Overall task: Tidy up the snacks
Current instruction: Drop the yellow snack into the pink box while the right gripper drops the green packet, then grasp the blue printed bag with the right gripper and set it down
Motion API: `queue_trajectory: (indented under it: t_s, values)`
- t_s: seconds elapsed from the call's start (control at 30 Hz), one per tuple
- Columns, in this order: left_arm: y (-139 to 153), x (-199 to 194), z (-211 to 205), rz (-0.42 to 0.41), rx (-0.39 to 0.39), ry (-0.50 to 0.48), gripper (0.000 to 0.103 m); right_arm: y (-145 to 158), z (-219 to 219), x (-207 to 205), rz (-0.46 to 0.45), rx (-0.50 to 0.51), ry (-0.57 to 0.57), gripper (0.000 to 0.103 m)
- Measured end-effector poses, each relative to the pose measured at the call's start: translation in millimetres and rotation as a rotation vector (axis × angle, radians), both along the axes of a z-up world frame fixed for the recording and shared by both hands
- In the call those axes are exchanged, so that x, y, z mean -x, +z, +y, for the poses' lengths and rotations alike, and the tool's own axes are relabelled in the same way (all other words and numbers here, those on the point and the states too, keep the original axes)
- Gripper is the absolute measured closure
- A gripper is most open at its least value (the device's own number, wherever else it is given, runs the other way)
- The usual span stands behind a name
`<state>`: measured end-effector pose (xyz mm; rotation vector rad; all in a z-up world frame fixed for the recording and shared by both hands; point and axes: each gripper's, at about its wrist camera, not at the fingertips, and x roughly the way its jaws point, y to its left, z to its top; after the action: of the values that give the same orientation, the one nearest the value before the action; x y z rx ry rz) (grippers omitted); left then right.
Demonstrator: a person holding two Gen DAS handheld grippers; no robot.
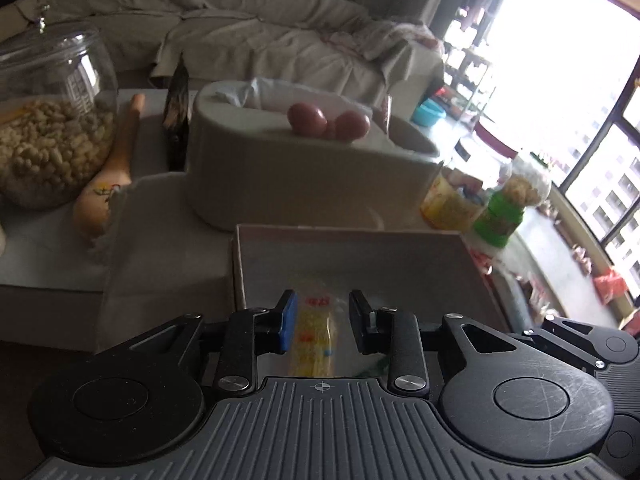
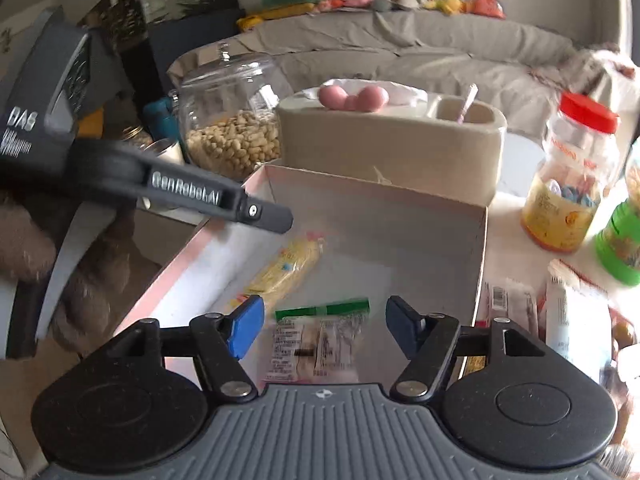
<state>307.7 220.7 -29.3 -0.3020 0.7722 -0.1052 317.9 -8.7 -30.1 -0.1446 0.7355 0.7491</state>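
Right tool (image 2: 325,332) jaws apart, nothing gripped; below the gap lies a clear snack packet with green top strip (image 2: 320,344), flat in the shallow open cardboard box (image 2: 400,216), green end pointing away. Left tool (image 1: 323,322) also parted and empty, over the same box. Long yellow clear-wrapped snack pack (image 2: 282,268) lies on the box floor, long axis diagonal toward the far wall (blurred). More packets (image 2: 516,300) on the surface right of the box. Behind: beige organiser bin (image 2: 392,148), glass jar of peanuts (image 2: 232,124), red-lidded plastic jar (image 2: 572,176).
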Motion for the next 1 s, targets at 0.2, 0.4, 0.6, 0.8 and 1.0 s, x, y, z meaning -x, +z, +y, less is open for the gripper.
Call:
queue_trajectory:
  t_s: [0.2,0.4,0.6,0.8,1.0]
  values:
    - [31,76,-22,-0.173,-0.040,0.076,0.071,27,-73,9,-0.208,-0.089,-0.139,0.021]
    - [19,148,-58,-0.206,-0.034,0.061,0.071,5,-146,-16,-0.068,-0.129,-0.333,0.020]
    - [-17,174,-76,-0.078,0.060,0.074,0.071,-37,-162,-27,0.022,-0.080,-0.372,0.020]
    - [-34,173,-119,-0.039,0.096,0.006,0.071,-42,-170,-16,-0.027,-0.049,-0.377,0.020]
    - [-55,159,-151,0.015,0.128,-0.063,0.071,-42,-186,-7,-0.079,-0.084,-0.422,0.020]
